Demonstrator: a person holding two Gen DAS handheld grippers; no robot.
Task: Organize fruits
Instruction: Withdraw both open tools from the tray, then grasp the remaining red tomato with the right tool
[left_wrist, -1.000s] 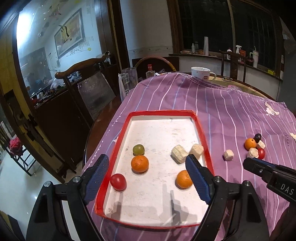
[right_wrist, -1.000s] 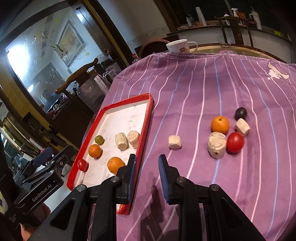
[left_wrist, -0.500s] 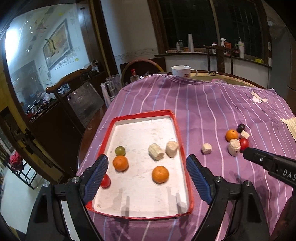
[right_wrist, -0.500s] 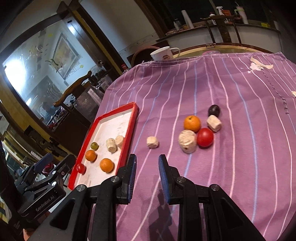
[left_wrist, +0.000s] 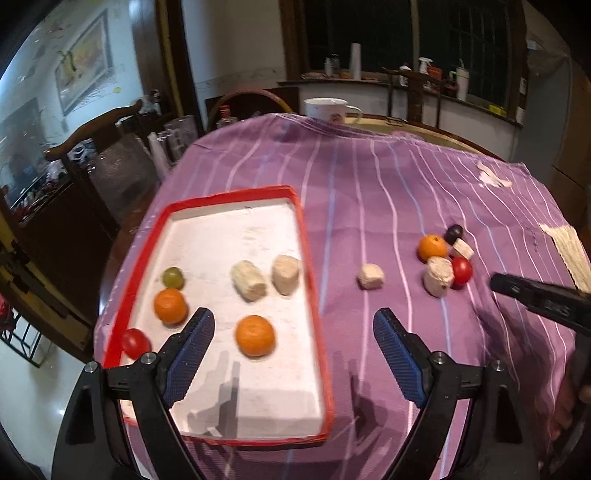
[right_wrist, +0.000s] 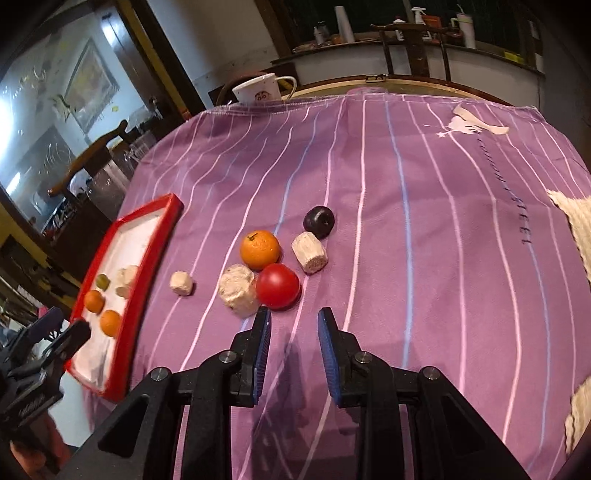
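A red-rimmed white tray (left_wrist: 306, 258) holds two oranges (left_wrist: 255, 335), a green grape (left_wrist: 173, 277), a red tomato (left_wrist: 135, 342) and two pale chunks (left_wrist: 248, 280). On the purple cloth lie a loose pale chunk (right_wrist: 181, 283), an orange (right_wrist: 259, 249), a red tomato (right_wrist: 277, 285), a dark plum (right_wrist: 319, 221) and two more pale chunks (right_wrist: 239, 290). My left gripper (left_wrist: 293, 332) is wide open and empty over the tray's right rim. My right gripper (right_wrist: 293, 325) is slightly open and empty, just short of the red tomato.
A white mug (right_wrist: 263, 89) stands at the table's far edge. A woven mat (right_wrist: 574, 225) lies at the right edge of the cloth. A wooden chair (left_wrist: 92, 155) and cabinets stand beyond the table on the left.
Both grippers moved right. The right gripper closed in on the loose fruit cluster and its jaws opened a little. The left gripper stayed wide open.
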